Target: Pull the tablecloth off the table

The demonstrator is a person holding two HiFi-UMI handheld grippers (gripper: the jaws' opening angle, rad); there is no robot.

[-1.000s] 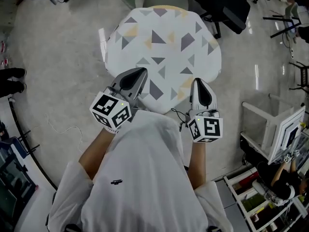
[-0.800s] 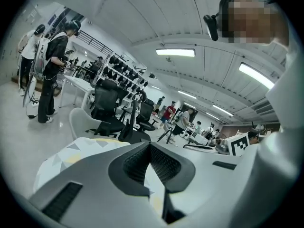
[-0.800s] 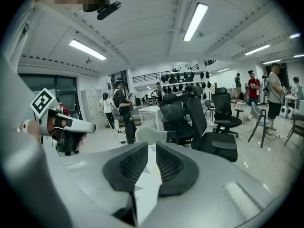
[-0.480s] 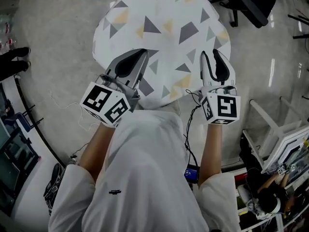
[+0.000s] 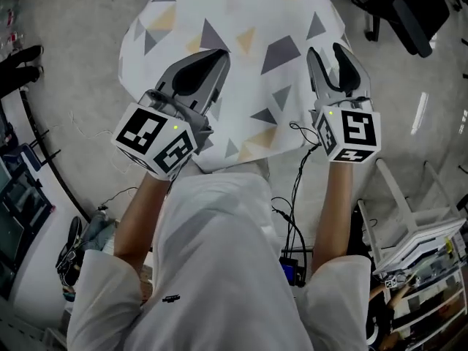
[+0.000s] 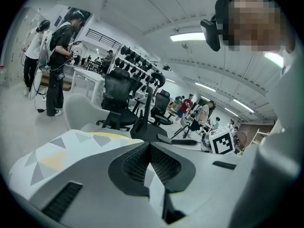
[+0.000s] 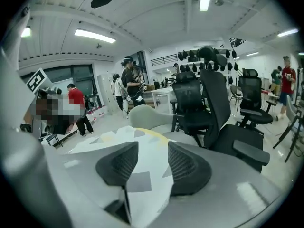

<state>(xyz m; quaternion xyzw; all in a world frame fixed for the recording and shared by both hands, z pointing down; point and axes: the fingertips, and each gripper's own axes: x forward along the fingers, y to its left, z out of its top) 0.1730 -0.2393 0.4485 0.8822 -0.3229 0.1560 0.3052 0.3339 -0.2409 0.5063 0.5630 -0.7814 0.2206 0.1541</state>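
Note:
A white tablecloth (image 5: 241, 20) printed with grey and yellow triangles covers a round table and hangs over its near edge. My left gripper (image 5: 216, 55) lies over the cloth's near left part. Its jaw tips meet in the left gripper view (image 6: 149, 145); I cannot tell whether cloth is pinched there. My right gripper (image 5: 327, 51) hovers over the near right part and its jaws are opening. In the right gripper view (image 7: 153, 148) the pads stand apart, and the tablecloth (image 7: 118, 137) shows through the gap without being pressed.
Black office chairs (image 5: 409, 13) stand beyond the table at the right, and one (image 7: 209, 103) is close behind it. A pale chair (image 7: 147, 115) sits at the far side. A white rack (image 5: 417, 218) and floor cables (image 5: 292, 218) are near my right. People (image 6: 57, 61) stand further off.
Both grippers have moved forward from the table's near edge to over the cloth. The right gripper's jaws have gone from shut to apart; the left's stay together.

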